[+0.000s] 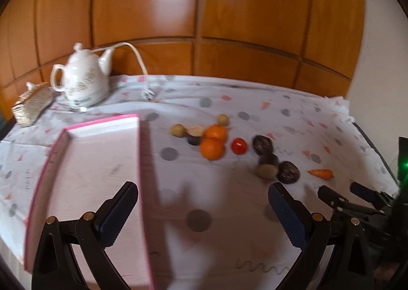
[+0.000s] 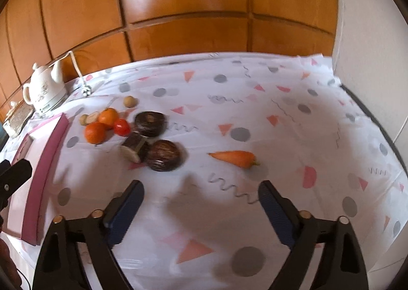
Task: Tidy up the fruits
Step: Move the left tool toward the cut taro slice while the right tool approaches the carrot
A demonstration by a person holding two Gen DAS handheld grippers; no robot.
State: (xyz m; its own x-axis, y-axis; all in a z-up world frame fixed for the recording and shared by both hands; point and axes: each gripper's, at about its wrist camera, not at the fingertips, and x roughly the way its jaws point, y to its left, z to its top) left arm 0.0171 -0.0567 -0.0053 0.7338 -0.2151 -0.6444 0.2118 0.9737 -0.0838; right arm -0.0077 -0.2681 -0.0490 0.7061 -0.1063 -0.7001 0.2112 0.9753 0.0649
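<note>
Nearest in, the left gripper (image 1: 202, 211) is hanging over the tablecloth (image 1: 229, 239) with its jaws spread wide and nothing between them, its left finger (image 1: 119, 211) sitting over the floor of the pink tray (image 1: 99, 162), which is lying at the left of the table. The right gripper (image 2: 201, 203) is hovering to the right of it, jaws likewise released and empty, above bare patterned cloth. Just beyond the right gripper's right finger, the carrot (image 2: 233, 158) is lying on its side, tip pointing left, well apart from the rest. Further out and left of the right gripper, a dark round fruit (image 2: 163, 158) is touching a cut dark piece (image 2: 134, 148), with another dark round fruit (image 2: 150, 123) behind them. Further left still, a red tomato (image 2: 122, 127) is sitting beside two oranges (image 2: 95, 132), one touching the other, and small tan fruits (image 2: 130, 101) are lying behind those. All of the fruit is resting on the cloth, outside the tray. At the far left, a white teapot (image 1: 81, 81) is standing by the wooden wall (image 1: 204, 22).
</note>
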